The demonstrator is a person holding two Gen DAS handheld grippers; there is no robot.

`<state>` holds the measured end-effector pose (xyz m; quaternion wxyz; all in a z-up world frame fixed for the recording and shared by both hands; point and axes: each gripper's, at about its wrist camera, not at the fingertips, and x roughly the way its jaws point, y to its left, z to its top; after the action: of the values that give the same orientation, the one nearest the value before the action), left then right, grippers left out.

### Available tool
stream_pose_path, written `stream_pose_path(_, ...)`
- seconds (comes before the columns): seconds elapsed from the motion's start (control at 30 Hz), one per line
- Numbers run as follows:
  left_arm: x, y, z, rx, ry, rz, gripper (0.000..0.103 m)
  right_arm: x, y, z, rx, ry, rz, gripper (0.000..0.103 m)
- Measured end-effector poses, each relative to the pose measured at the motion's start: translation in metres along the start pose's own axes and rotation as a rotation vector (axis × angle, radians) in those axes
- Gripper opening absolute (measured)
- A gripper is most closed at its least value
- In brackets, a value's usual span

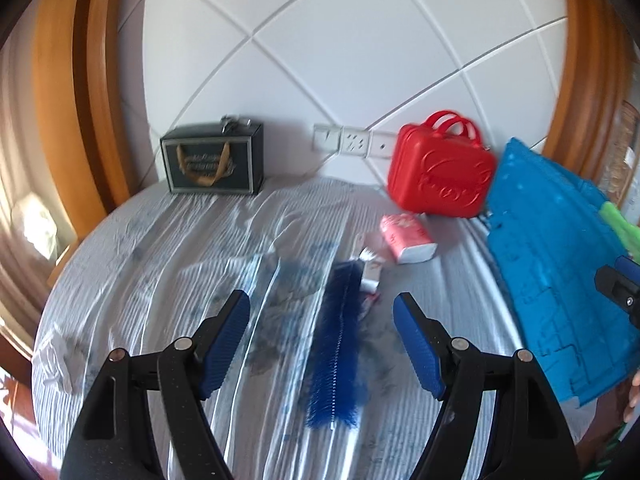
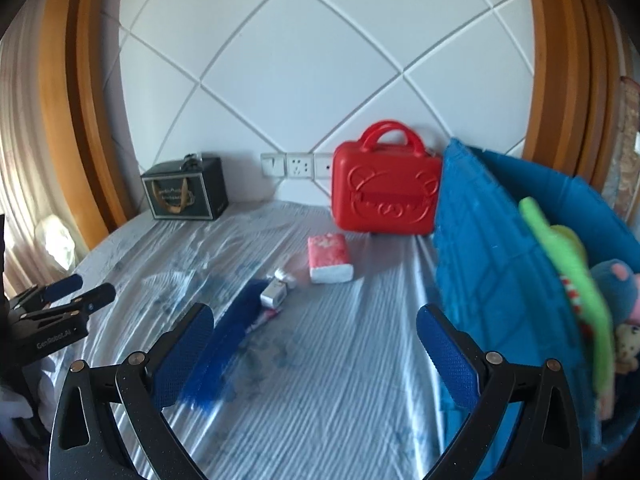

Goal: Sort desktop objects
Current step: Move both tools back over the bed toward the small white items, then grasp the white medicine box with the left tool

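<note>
We have both grippers hovering over the counter [image 2: 320, 360], which is covered in striped cloth under clear plastic. Left gripper [image 1: 322, 344]: released, jaws spread wide, nothing between the pads. Right gripper [image 2: 316, 354]: also released and empty.

Loose items left on the counter: a long blue bristle brush [image 1: 340, 340] lying lengthwise just ahead of the left gripper at about 12 o'clock; a small white tube-like item [image 2: 274, 290] touching the brush's far end, blurred, so we cannot identify it; a pink-and-white tissue pack [image 2: 329, 258] at 1 o'clock, just in front of the red case [image 2: 384, 188]. The blue storage bin [image 2: 500, 272] stands at 3 o'clock and already holds several plush toys [image 2: 560, 264]. A dark gift box [image 2: 184, 192] sits far back at 10 o'clock.

Our judgement: the step in hand is the approach to the brush, probably with the left gripper.

Notes for doing it well:
1. Close across the wire spine at mid-length; bristles alone will compress and slip.
2. Come down steeply so the pads do not snag the plastic sheet.
3. Lift clear of the tube before swinging toward the bin.
4. Keep the right gripper out of the path.
</note>
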<state>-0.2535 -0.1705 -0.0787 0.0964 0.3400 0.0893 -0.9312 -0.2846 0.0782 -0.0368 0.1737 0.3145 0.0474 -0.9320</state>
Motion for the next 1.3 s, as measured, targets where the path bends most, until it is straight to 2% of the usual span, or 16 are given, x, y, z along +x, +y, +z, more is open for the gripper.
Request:
stream_pose_path(0.33, 0.086, -0.015, 0.002, -0.009, 0.127, 0.015, 0.074, 0.098, -0.021, 0.005, -0.014, 0.151, 0.027, 0.103)
stream_pose_path(0.6, 0.178, -0.048, 0.007, 0.057, 0.218, -0.044, 0.074, 0.181, -0.047, 0.010, 0.016, 0.224, 0.014, 0.103)
stream_pose_path(0.67, 0.208, -0.059, 0.005, 0.090, 0.245, -0.075, 0.071, 0.206, -0.052, 0.006, 0.026, 0.246, 0.017, 0.103)
stream_pose_path(0.73, 0.242, -0.072, 0.002, 0.133, 0.285, -0.093, 0.060, 0.226, -0.055, 0.001, 0.037, 0.271, -0.002, 0.103)
stream_pose_path(0.87, 0.298, -0.086, -0.005, 0.160, 0.351, -0.122, 0.057, 0.261, -0.066, -0.013, 0.078, 0.320, -0.026, 0.103)
stream_pose_path(0.97, 0.327, -0.096, -0.008, 0.174, 0.362, -0.141, 0.057, 0.280, -0.070, -0.020, 0.076, 0.342, -0.052, 0.103)
stream_pose_path(1.0, 0.335, -0.100, -0.008, 0.184, 0.359, -0.142, 0.053, 0.286, -0.071, -0.023, 0.078, 0.349, -0.060, 0.103)
stream_pose_path(1.03, 0.341, -0.102, -0.008, 0.188, 0.359, -0.142, 0.042, 0.292, -0.072, -0.026, 0.083, 0.356, -0.063, 0.103)
stream_pose_path(1.1, 0.352, -0.102, -0.008, 0.169, 0.364, -0.146, 0.030, 0.304, -0.072, -0.030, 0.092, 0.379, -0.058, 0.103)
stream_pose_path(1.2, 0.348, -0.094, -0.005, 0.144, 0.339, -0.159, 0.030, 0.317, -0.063, -0.031, 0.090, 0.403, -0.037, 0.103)
stream_pose_path(1.3, 0.326, -0.075, 0.004, 0.112, 0.290, -0.147, 0.030, 0.329, -0.048, -0.026, 0.081, 0.396, 0.011, 0.102)
